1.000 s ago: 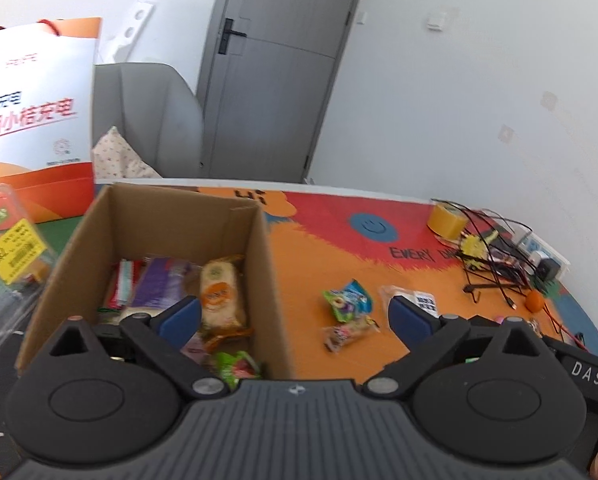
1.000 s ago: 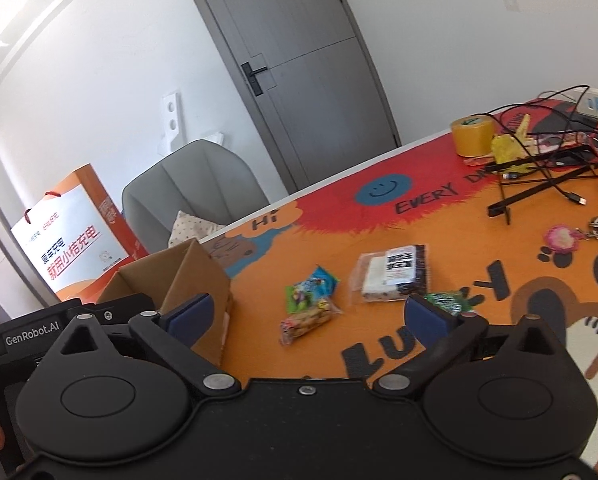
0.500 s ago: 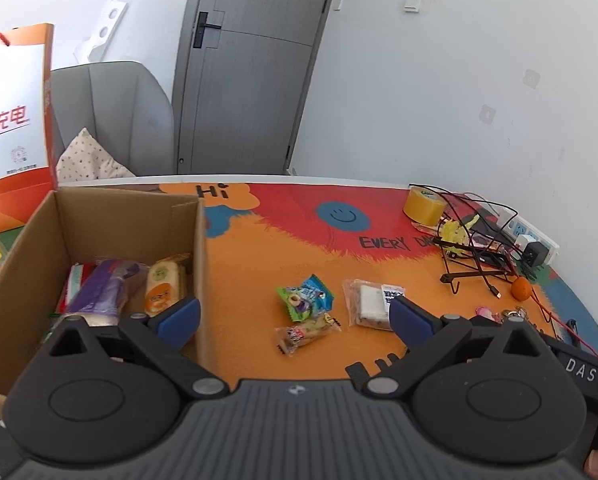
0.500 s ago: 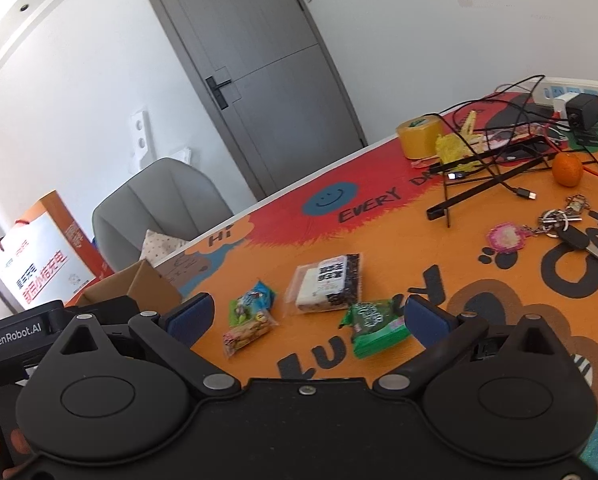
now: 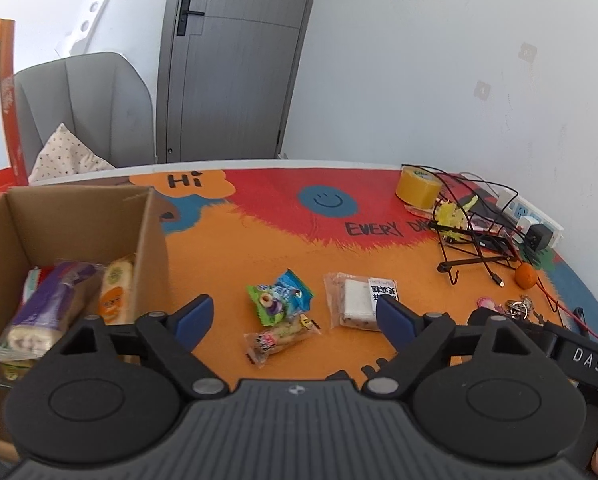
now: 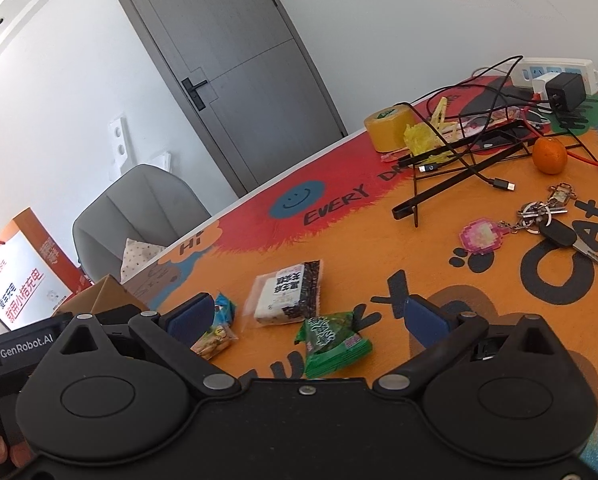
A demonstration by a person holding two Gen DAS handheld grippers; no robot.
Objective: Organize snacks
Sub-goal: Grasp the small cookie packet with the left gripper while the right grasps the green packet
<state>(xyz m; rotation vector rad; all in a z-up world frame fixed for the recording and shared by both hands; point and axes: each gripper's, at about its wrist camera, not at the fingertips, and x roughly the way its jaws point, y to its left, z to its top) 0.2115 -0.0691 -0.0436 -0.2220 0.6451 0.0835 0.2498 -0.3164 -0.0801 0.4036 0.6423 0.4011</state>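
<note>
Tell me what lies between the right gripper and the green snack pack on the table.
Nothing visible. The right gripper hangs open just above the green snack pack, which lies flat on the table mat between the open jaws. The black-and-white packet lies just behind it, not in the path.

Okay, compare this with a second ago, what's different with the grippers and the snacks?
Both grippers swung away from the cardboard box toward the loose packets. The left gripper, its jaws just closing a little, now frames the blue-green packet; the right gripper frames the green packet. Neither holds anything. The snacks haven't moved.
</note>
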